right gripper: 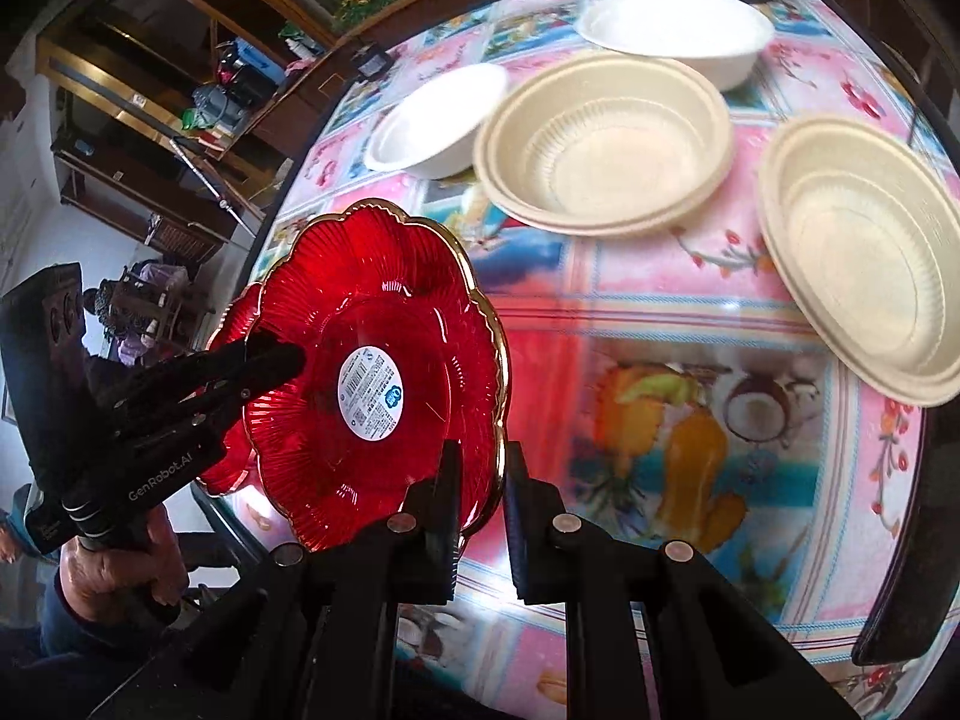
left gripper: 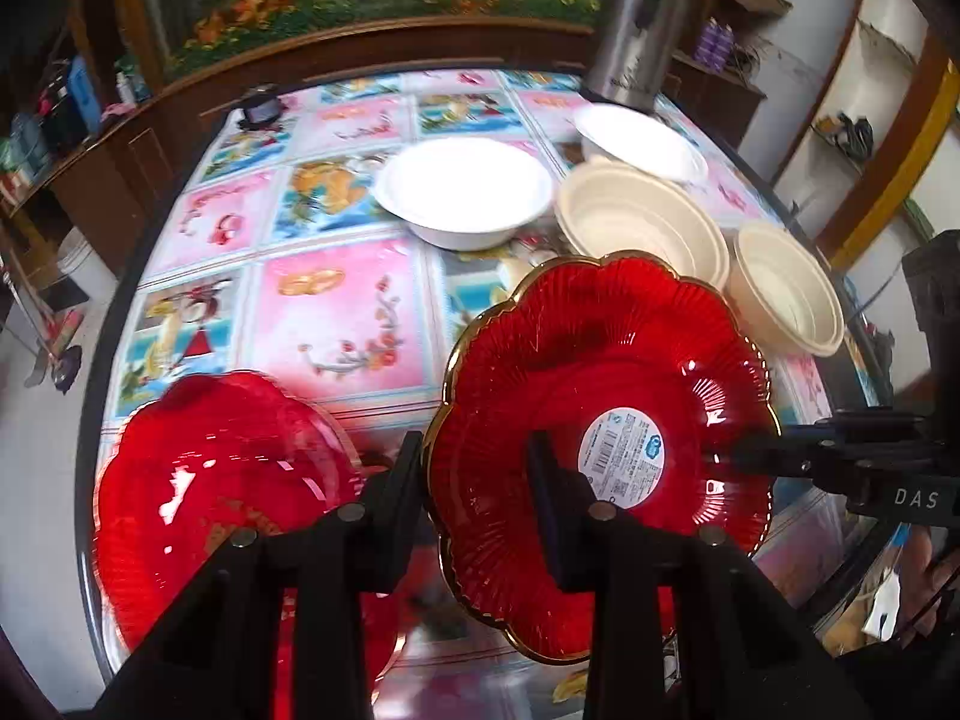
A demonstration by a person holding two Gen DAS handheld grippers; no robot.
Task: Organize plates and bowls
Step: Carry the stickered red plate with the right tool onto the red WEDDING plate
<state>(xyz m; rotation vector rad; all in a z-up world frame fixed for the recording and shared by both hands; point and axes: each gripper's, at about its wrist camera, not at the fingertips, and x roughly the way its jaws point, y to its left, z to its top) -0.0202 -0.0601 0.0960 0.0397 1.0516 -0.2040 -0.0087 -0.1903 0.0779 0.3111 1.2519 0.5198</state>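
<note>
Red plate [left gripper: 600, 396], gold-rimmed, lifted at frame centre: left gripper [left gripper: 474, 474] and right gripper [right gripper: 480, 480] both clamp its rim. Second red plate [left gripper: 228, 480] lower left on the table [left gripper: 336, 312]; four bowls upper right.

My claws [left gripper: 474, 468] are matt black, and the other one [right gripper: 480, 480] is too, with small silver-grey studs on the arms. The plate [left gripper: 600, 420] between them is clear deep red, ribbed in fine rays, scalloped, with a thin gold rim and a white round label [left gripper: 624, 456] printed grey with a blue mark. The second plate [left gripper: 228, 480] is the same glossy red. The cloth [left gripper: 336, 312] is a patchwork of pink, blue and white squares with fruit and flower prints. Two bowls [left gripper: 462, 192] are plain white; two more [right gripper: 606, 144] are cream with ribbed walls. The flask [left gripper: 636, 30] is brushed silver with black.
</note>
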